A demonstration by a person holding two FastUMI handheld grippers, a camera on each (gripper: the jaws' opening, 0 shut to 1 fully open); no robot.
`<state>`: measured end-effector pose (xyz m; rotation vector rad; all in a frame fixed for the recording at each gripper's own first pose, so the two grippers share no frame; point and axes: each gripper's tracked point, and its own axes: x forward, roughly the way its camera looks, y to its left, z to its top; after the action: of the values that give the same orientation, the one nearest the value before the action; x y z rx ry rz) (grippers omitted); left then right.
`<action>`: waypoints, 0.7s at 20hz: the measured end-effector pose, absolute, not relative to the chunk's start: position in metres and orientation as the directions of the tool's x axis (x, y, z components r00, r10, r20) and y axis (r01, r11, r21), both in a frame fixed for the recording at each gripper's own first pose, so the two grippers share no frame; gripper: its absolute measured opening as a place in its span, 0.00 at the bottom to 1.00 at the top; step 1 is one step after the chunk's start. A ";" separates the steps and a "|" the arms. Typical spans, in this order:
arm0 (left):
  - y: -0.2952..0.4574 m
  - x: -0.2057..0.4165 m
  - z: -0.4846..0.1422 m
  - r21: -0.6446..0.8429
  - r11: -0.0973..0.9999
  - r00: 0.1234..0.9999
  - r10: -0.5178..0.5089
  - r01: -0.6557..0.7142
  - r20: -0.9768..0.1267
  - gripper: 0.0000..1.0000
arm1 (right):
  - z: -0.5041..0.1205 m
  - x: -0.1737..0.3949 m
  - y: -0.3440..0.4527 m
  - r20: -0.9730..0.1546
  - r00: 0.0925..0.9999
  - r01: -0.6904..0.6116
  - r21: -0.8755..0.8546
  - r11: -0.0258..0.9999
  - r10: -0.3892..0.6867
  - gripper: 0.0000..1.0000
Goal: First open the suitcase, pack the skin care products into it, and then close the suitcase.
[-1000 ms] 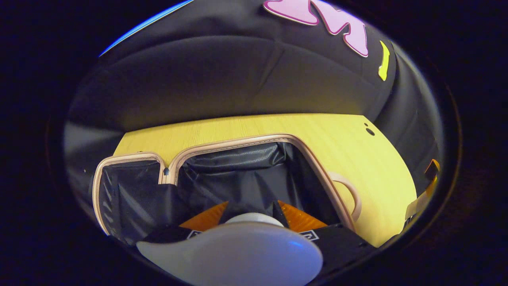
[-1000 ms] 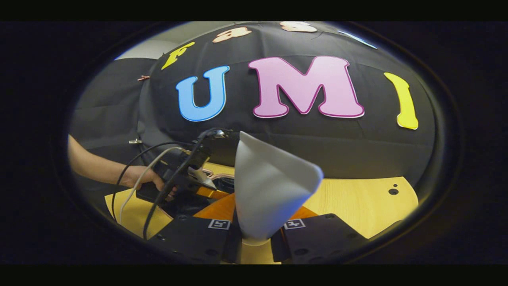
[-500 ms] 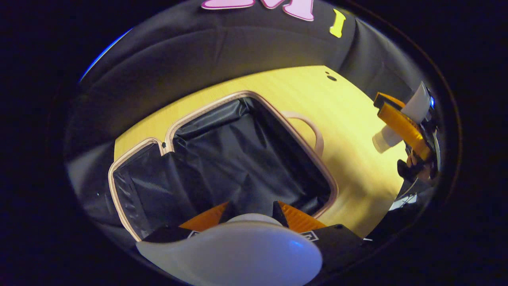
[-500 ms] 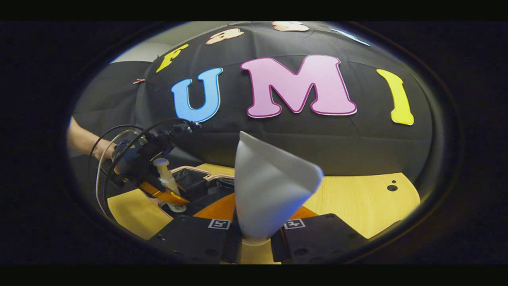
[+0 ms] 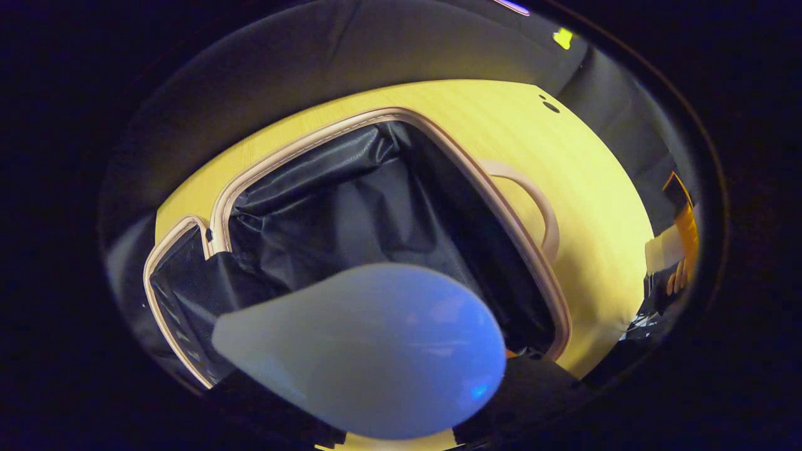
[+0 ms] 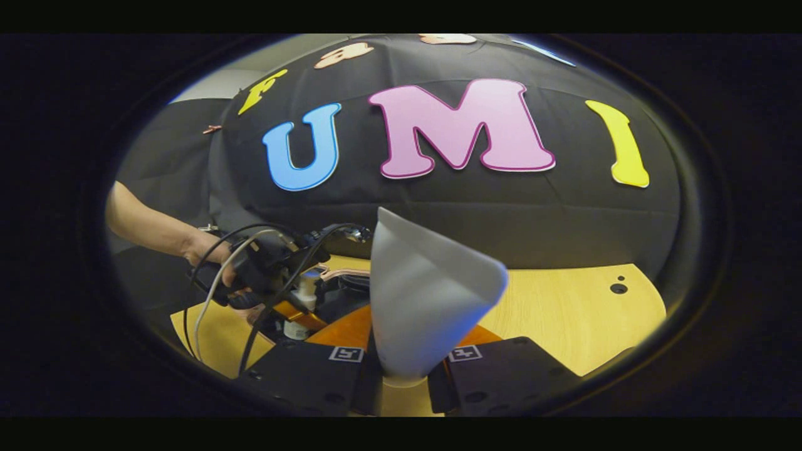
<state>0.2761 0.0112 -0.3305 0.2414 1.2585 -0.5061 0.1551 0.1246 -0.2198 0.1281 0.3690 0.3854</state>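
The left gripper (image 6: 294, 310), clamped on a white bottle (image 5: 360, 351), is tipping down from half a second ago and hanging right over the open suitcase (image 5: 376, 213) on the bench (image 5: 564, 163), while the right gripper (image 6: 404, 369), beside the suitcase, is gripping a grey tube (image 6: 426, 300), so both products look about to go in.

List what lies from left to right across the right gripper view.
Person's hand → left gripper holding a pump bottle → white tube in the right gripper → bare table.
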 end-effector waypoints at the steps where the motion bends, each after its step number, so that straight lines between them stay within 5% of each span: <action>1: 0.011 0.282 -0.335 -0.096 0.873 0.229 -0.230 0.478 -0.946 0.65 | -0.219 0.154 0.125 -0.329 0.860 -0.346 0.189 0.919 0.391 0.28; 7: 0.031 0.300 -0.344 -0.034 0.943 0.379 -0.165 0.331 -0.911 0.65 | -0.215 0.152 0.136 -0.335 0.847 -0.381 0.158 0.911 0.412 0.27; 11: 0.048 0.317 -0.293 -0.024 0.975 0.634 -0.161 0.220 -0.756 0.68 | -0.209 0.156 0.162 -0.333 0.833 -0.410 0.165 0.897 0.442 0.27; 14: 0.073 0.306 -0.224 -0.052 0.988 0.799 -0.147 0.145 -0.583 0.91 | -0.208 0.164 0.193 -0.348 0.810 -0.436 0.181 0.882 0.472 0.28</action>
<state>0.3056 0.0730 -0.2243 -0.0047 0.6262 -0.1567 0.1637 0.1927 -0.2076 0.0943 0.3959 0.4858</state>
